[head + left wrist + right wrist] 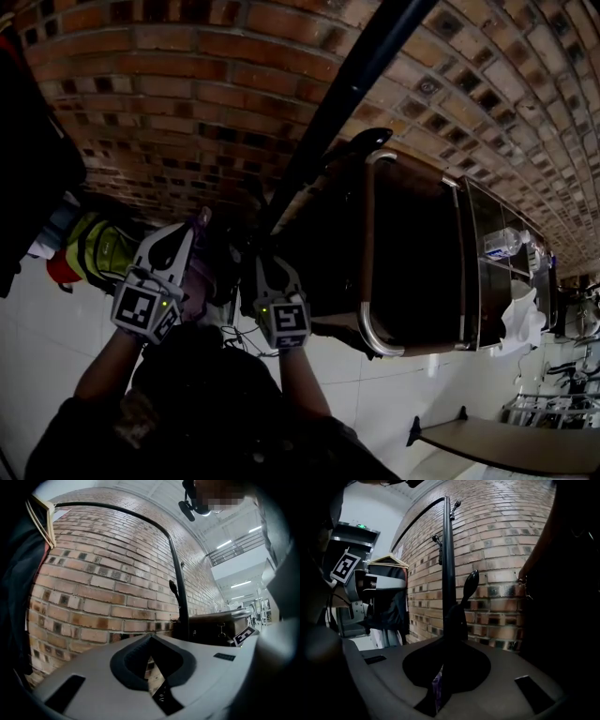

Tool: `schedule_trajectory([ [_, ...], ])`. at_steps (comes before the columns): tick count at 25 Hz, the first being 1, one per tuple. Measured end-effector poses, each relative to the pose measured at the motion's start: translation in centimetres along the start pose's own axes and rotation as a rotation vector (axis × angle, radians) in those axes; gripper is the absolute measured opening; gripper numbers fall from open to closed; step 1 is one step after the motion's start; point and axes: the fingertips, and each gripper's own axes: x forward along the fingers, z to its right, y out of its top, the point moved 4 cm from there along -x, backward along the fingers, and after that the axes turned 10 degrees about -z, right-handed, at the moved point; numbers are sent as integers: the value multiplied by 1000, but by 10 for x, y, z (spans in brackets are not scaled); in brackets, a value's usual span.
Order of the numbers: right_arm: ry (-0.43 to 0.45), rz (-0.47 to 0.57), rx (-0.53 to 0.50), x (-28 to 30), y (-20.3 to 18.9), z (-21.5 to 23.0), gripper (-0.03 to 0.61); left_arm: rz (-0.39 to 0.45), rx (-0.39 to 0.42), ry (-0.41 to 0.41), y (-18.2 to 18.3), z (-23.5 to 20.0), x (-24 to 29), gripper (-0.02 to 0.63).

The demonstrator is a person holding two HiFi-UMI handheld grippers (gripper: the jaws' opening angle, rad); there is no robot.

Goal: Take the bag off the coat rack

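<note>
Against the pole: right tongs (443,644) clenched on a dark strap (454,616), with a purple sliver (436,686) caught in the slit; I judge this to be the bag's strap.
Bag: its body cannot be told apart in the dark; by judgement it hangs at the right tongs, on the near side of the pole (447,564).
Hook (470,581): black and spoon-shaped, just beyond the right tongs and slightly right; the strap's long axis runs along the pole toward it. Whether they touch I cannot tell.
Left tongs (150,637): clenched on nothing, brick wall (103,573) showing through the slit; they sit just left of the right tongs.
Nearer hand: the right.
Coming move: likely slipping the strap off the hook's tip, toward the near side.
Materials: smooth black metal pole; rough mottled brick; matte grey plastic tongs; strap looks soft and flat.
Far left: dark coat (389,606) on a wooden hanger (387,560).
</note>
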Motion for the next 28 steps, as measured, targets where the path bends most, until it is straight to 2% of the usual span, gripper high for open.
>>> schedule_trajectory([
  [4,21,86,5,-10,10,-7,37,2,-7,-10,1,-6,2,40],
  [9,24,106,29,-21,24,-12,34,-4,9,-28,2,-9,5,40],
  [19,54,178,200,-25,53,-4,31,-26,19,-65,3,-18,14,40],
  [24,14,177,202,-23,60,-6,28,-32,7,-71,4,-25,18,40],
  [28,3,214,198,-31,79,-2,28,-46,-3,-82,2,-27,22,40],
])
